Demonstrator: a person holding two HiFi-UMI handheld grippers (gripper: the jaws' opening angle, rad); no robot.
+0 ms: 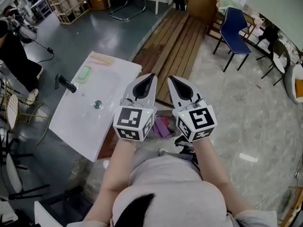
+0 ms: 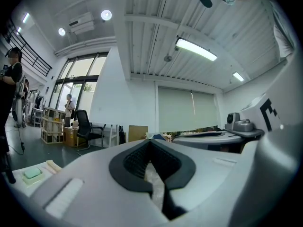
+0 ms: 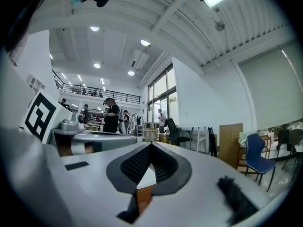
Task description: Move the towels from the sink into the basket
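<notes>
Towels point(image 1: 84, 74): two, folded, green and peach, lying on sink point(image 1: 113, 86) far rim. Left gripper point(image 1: 149, 81), right gripper point(image 1: 175, 82): jaws pressed together, empty, level, side by side beside sink.

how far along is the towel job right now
Done: hard to say; the sink basin shows only its drain. In hand: nothing, the left gripper and right gripper are side by side, jaws shut and empty. Left: a pale folded towel lies on the sink's far end. Below the grippers, something purple is mostly hidden; no basket is clearly visible.
</notes>
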